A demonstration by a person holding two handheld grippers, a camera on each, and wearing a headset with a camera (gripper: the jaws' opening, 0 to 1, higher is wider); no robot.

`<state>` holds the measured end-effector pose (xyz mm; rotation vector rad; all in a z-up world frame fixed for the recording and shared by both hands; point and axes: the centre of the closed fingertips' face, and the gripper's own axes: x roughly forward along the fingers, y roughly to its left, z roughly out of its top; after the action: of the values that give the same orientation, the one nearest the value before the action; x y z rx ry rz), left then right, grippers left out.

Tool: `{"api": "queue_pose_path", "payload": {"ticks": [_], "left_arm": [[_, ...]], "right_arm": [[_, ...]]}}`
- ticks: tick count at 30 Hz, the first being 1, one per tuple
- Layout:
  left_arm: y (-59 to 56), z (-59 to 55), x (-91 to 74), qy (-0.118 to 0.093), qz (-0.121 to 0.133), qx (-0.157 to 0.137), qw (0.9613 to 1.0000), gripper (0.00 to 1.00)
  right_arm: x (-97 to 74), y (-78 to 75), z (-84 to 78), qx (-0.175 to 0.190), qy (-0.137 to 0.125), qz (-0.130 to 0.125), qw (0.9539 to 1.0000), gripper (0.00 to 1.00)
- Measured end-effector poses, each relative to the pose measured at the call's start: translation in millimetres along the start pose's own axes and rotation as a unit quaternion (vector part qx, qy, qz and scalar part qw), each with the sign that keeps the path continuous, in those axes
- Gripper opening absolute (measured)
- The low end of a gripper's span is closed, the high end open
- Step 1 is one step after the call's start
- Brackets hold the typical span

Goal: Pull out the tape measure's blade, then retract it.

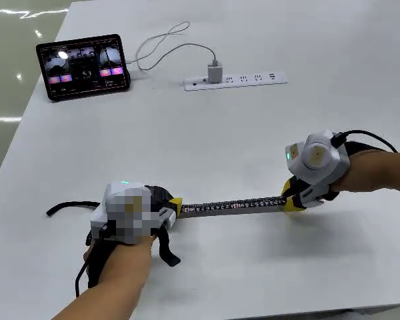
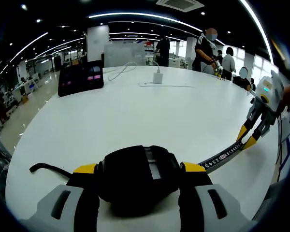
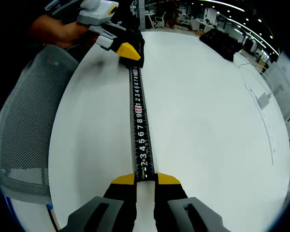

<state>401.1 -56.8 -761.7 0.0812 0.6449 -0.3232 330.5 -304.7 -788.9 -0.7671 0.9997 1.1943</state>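
Note:
The black tape measure case (image 2: 137, 176) sits on the white table, and my left gripper (image 2: 139, 169) is shut on it from both sides. In the head view the case (image 1: 161, 195) shows just behind the left gripper (image 1: 165, 212) at the lower left. Its black blade (image 1: 232, 206) with white numbers runs right across the table to my right gripper (image 1: 292, 200), which is shut on the blade's tip. In the right gripper view the blade (image 3: 138, 125) stretches straight away from the right gripper (image 3: 145, 181) toward the case (image 3: 133, 42). The blade (image 2: 222, 156) also shows in the left gripper view.
A tablet (image 1: 84, 66) with a lit screen stands at the far left of the table (image 1: 267, 127). A white power strip (image 1: 237, 80) with a charger and cable lies at the back centre. A black strap (image 1: 70, 207) trails left of the case. A grey mesh chair (image 3: 26, 125) stands beside the table.

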Motion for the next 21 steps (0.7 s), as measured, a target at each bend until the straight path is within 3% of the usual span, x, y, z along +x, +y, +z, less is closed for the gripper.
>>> {"api": "queue_pose_path", "payload": {"ticks": [21], "left_arm": [[-0.3,-1.2,-0.3,0.005,-0.001,0.001,1.0000,0.62]], "right_arm": [[7.2,-2.2,11.8,0.009,0.004,0.008,0.9999,0.09]]}}
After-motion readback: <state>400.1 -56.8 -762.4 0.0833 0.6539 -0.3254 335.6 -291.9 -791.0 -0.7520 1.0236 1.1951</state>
